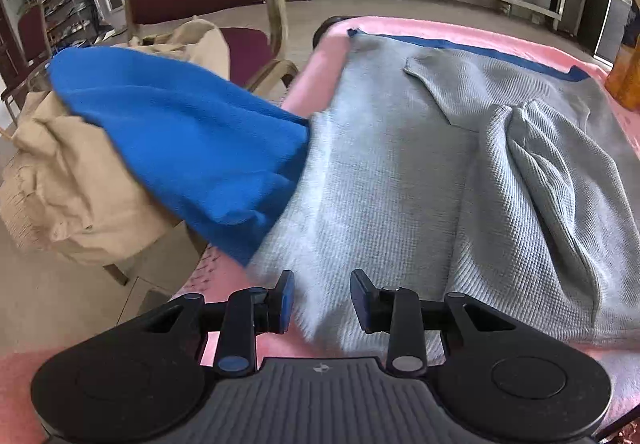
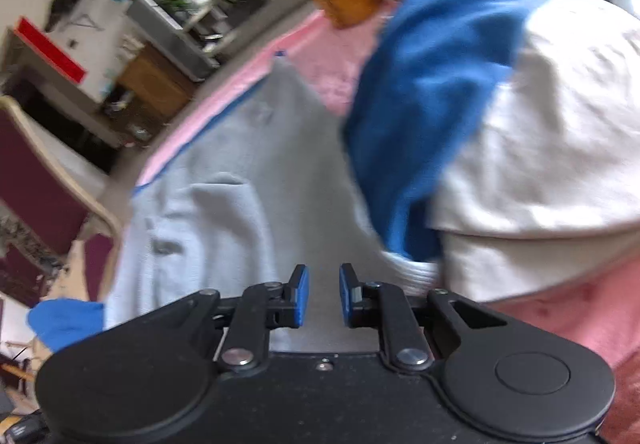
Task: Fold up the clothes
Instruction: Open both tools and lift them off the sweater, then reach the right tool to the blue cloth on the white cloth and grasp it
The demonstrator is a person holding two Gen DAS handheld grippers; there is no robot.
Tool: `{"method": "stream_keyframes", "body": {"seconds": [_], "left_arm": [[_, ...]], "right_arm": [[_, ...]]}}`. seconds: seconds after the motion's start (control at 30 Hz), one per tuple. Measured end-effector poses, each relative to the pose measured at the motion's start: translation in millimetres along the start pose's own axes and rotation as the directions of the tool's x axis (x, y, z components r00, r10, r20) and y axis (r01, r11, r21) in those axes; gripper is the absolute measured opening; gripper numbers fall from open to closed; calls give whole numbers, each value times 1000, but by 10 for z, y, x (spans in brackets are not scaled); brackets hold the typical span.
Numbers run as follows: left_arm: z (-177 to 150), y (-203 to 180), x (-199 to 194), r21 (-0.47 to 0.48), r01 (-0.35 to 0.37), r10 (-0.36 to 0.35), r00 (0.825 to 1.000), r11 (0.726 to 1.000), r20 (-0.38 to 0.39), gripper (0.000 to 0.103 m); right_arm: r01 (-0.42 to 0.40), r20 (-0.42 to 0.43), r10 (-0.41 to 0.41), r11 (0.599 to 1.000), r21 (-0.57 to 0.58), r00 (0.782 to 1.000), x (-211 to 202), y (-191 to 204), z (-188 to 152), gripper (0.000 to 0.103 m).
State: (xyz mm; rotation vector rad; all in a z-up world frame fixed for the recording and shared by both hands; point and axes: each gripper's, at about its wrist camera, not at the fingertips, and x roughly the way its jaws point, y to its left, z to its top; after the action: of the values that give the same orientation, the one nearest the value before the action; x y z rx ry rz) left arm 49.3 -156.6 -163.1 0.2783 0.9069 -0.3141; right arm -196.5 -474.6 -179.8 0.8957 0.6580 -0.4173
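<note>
Nearest the left wrist camera, at the bottom of the frame, the left tongs stand partly open, their blue pads apart over the near edge of a grey waffle-knit garment with nothing gripped between them. The garment lies spread across a pink-covered surface through the middle and right of the frame, one sleeve folded inward at the right and a blue hem along its far edge. At the left, a blue cloth drapes off the surface edge onto a heap of beige fabric piled on a chair with maroon upholstery. Shelving with electronics runs along the upper right. In the right wrist view, which is motion-blurred, the right tongs sit at the bottom centre with only a narrow gap between the pads; grey cloth shows through that gap, but the pads do not appear to press on it. The grey garment fills the centre and left, the pink cover borders it above, and a blue cloth lies on a white garment at the right.
</note>
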Motion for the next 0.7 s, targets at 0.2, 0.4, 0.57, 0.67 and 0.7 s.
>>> {"method": "stream_keyframes", "body": {"seconds": [0.2,0.4,0.57,0.67,0.7], "left_arm": [[-67,-27,110,8,-44,44,994,999,-99,36],[-114,29,40,7,-55,55,993,998,-101,29],[-87,5,-319,9,31,-31,1000,999,2,27],[10,-32,-565,3,93,-93,994,996,51,27],[70,-54,-629,-4,117,-117,991,993,60,27]], "right_arm": [[41,-53,-42,999,-19,998,212,58,-29,16],[120,-62,-116,991,64,991,149,-174,-47,15],[27,22,-29,997,72,999,-143,-198,4,23],[-59,95,51,995,83,994,-413,-136,166,26],[-88,120,77,992,86,990,-505,-115,226,26]]}}
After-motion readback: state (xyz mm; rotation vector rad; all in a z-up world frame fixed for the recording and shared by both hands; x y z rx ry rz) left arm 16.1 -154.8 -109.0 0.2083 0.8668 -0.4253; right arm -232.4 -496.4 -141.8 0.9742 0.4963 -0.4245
